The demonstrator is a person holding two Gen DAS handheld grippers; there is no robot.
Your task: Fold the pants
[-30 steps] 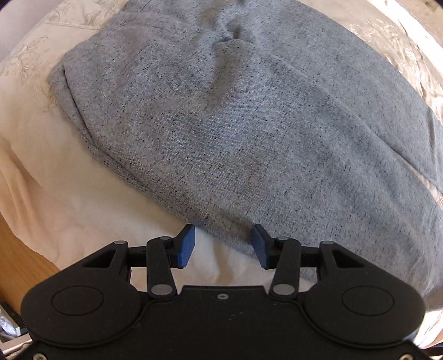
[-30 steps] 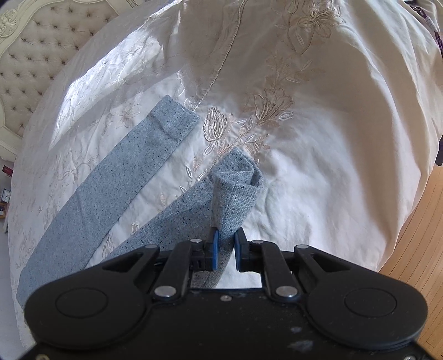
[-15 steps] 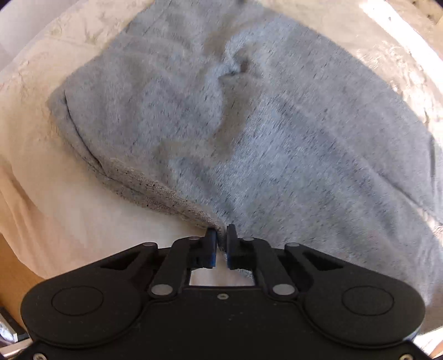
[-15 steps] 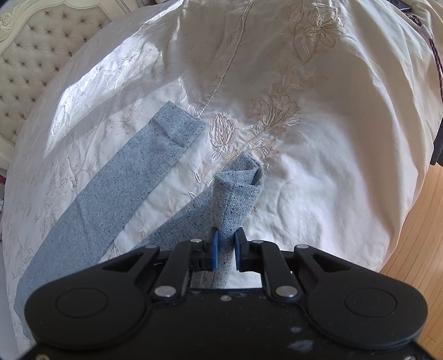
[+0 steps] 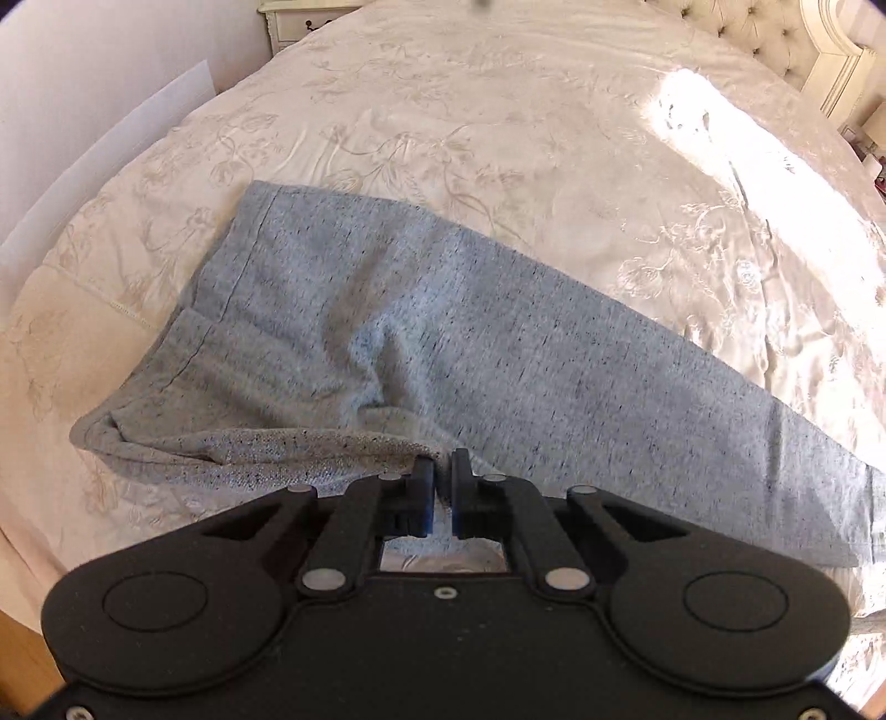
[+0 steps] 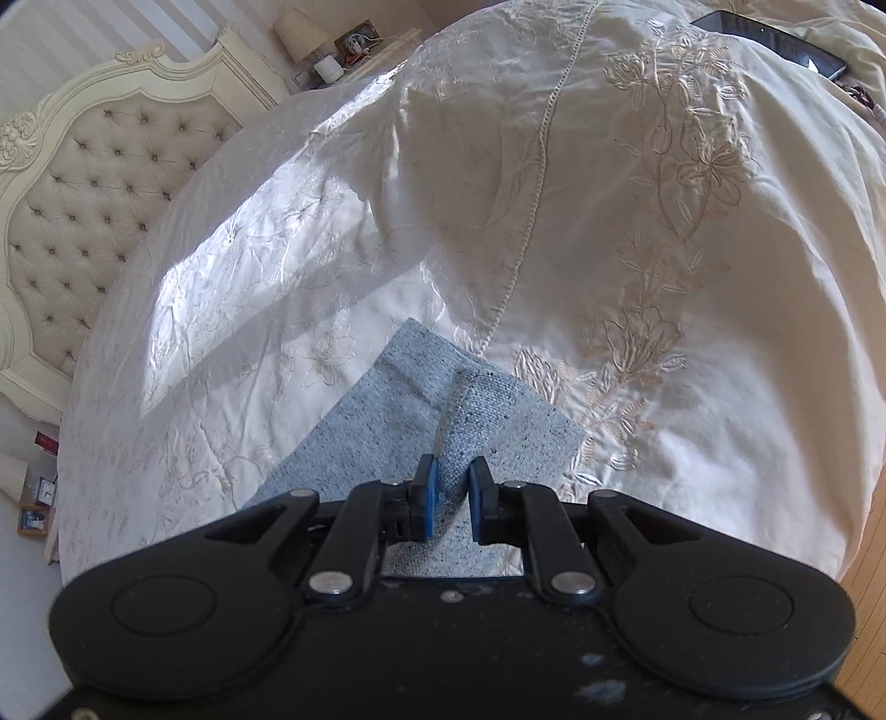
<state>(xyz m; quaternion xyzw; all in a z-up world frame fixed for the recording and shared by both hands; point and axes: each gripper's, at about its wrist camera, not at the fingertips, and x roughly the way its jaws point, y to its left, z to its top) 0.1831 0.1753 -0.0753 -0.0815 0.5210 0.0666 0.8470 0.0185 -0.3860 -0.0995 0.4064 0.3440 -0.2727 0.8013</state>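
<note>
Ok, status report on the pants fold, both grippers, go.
Left gripper shut on pants waist edge. Right gripper shut on a leg cuff, lifted. Bedspread around them bare, nothing in the way.

The right gripper [image 6: 447, 487], black with 2 blue-padded fingers [image 6: 426, 495], pinches a raised fold of the speckled grey knit pants [image 6: 476, 421]. The pants leg ends lie on a cream embroidered bedspread [image 6: 637, 232]. A cream tufted headboard [image 6: 94, 166] stands at the left, and a dark flat tablet-like object [image 6: 775, 39] rests at the upper right.
</note>
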